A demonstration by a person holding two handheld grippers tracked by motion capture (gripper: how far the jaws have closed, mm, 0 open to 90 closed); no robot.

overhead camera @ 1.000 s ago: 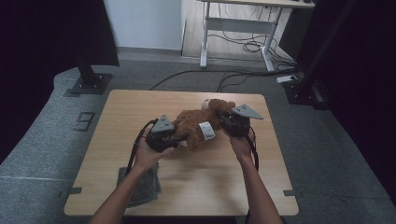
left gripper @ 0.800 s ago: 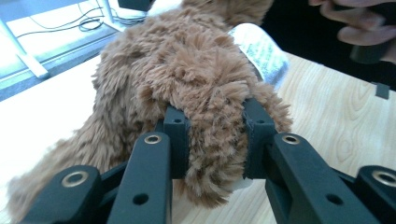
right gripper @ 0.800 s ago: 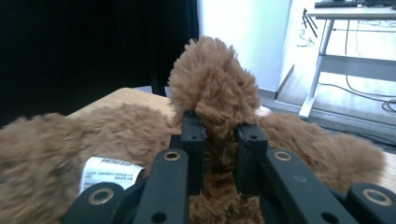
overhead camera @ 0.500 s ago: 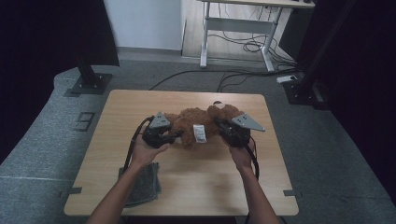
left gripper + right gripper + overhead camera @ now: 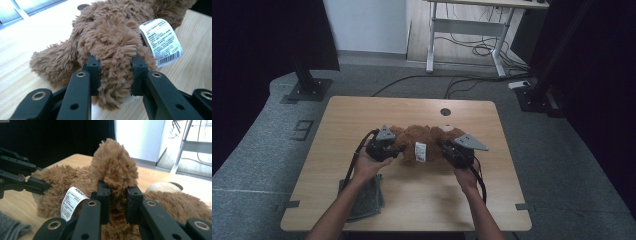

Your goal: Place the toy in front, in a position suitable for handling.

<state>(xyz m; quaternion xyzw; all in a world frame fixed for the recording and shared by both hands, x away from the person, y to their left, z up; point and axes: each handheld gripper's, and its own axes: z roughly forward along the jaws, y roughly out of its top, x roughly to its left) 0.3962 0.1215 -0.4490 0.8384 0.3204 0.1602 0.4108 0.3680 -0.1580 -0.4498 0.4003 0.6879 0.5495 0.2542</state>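
Observation:
A brown plush teddy bear (image 5: pixel 422 137) lies in the middle of the wooden table (image 5: pixel 362 107), a white printed tag (image 5: pixel 420 151) on its near side. My left gripper (image 5: pixel 396 150) is shut on one furry limb (image 5: pixel 113 57) at the bear's left end; the tag (image 5: pixel 162 41) hangs just beside its jaws. At the bear's right end my right gripper (image 5: pixel 446 149) is shut on another limb (image 5: pixel 116 170), which stands up between its jaws. The right gripper view also has the tag (image 5: pixel 71 202) and the left gripper's black jaws, at far left.
A grey folded cloth (image 5: pixel 364 197) lies at the table's near left, under the left forearm. A round cable hole (image 5: pixel 445 111) sits near the far edge. Behind the table are a desk frame (image 5: pixel 462 30), floor cables and black stand bases (image 5: pixel 307 90).
Both grippers have drawn nearer the table's front edge and apart from each other, and the bear has come with them, stretched between the two.

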